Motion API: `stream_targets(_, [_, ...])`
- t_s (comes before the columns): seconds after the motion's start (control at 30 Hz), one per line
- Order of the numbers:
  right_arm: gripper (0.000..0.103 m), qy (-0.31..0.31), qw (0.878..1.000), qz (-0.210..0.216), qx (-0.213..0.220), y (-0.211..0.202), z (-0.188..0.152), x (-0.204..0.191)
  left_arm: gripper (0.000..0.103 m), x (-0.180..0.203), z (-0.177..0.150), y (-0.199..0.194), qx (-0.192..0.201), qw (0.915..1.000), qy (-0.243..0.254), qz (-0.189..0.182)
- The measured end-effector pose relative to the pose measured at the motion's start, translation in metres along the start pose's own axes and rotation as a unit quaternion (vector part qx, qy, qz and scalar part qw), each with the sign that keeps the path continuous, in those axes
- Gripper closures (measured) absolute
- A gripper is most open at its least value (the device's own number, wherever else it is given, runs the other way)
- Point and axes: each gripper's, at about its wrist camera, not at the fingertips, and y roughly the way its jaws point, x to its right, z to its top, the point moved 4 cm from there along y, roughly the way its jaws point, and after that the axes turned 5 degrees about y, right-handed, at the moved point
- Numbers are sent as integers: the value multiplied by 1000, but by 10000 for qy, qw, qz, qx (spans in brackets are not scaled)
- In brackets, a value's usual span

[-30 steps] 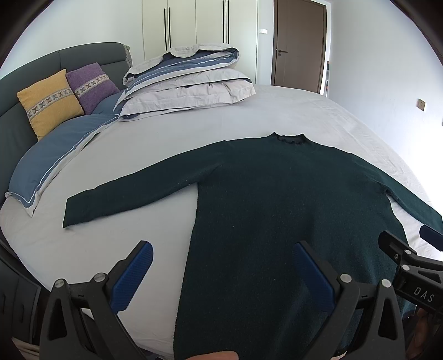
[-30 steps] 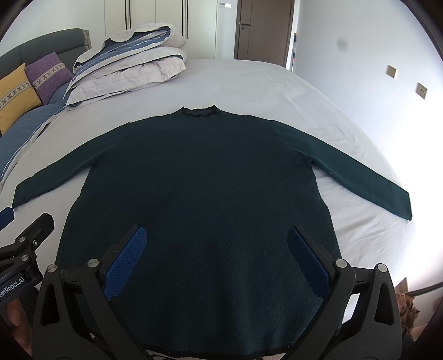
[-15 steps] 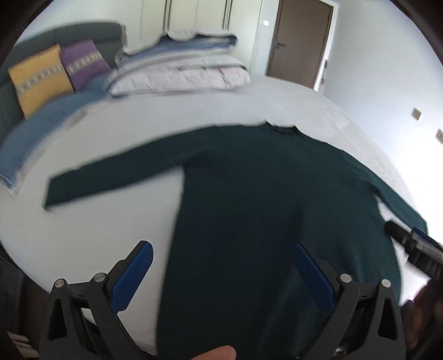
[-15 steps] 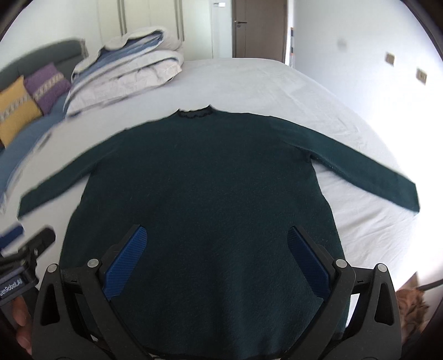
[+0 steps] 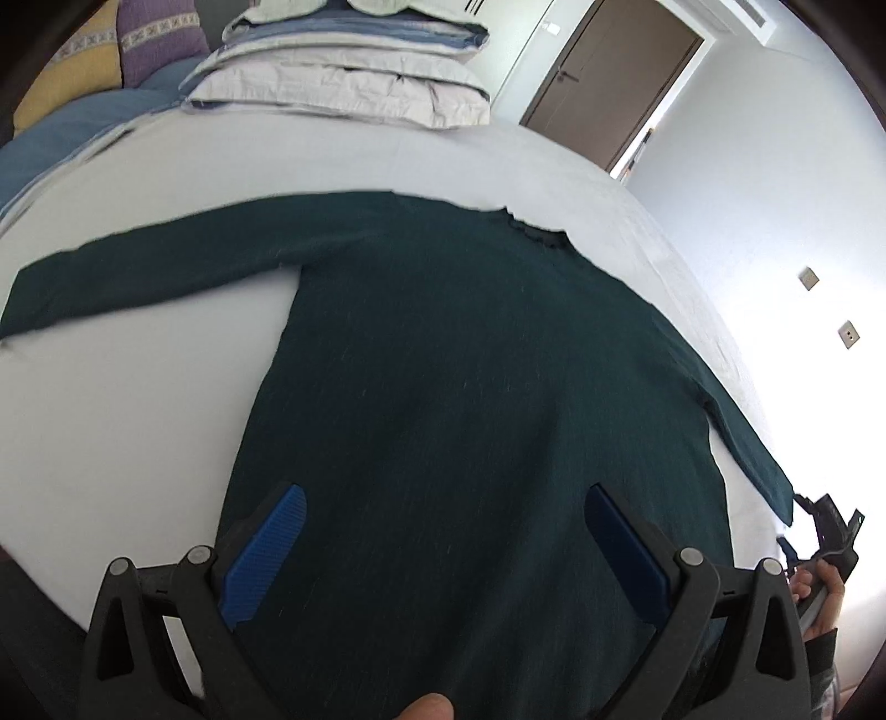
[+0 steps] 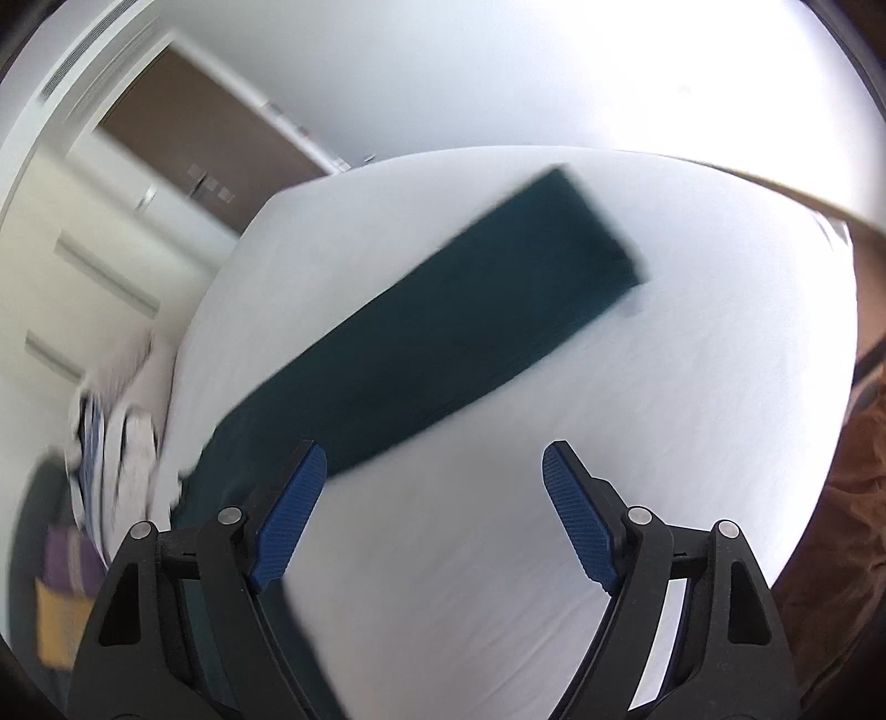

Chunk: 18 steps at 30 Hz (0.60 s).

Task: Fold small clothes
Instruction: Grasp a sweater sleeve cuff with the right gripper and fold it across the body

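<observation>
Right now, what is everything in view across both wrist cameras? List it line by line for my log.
sweater: one, dark green, flat on the bed, sleeves spread
bed: one, white sheet, under the sweater
duvet: one folded stack, white and blue, at the head of the bed
cushions: two, yellow and purple, far left by the headboard
door: one, brown, far wall
wall plates: two, pale, right wall
left gripper: fingers blue, open, over the sweater's hem
right gripper: fingers blue, open, over the sheet beside the right sleeve
</observation>
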Motion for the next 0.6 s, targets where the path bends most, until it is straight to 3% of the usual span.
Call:
stream_targets(0.1, [33,294,9993,71,231,11,28,19,0,6,4,7,180,9997,62,139])
stream_targets(0.23, [36,371,9985,162,370,28,52,21,0,13,4,35,-528,9979,263,257])
stream_targets(0.33, [54,557,9974,213,394,41,73,24,0,10,7,40,-588,9981,123,129])
stream_targets(0.47, [91,696,9969,121,348,57,96,28,0,-1,9,40,-573,9983,-56,-23])
stream_targets(0.6, [95,34,9991,87,425,58,109,-10,1,-16,12,37,-466,9983,-284,-207])
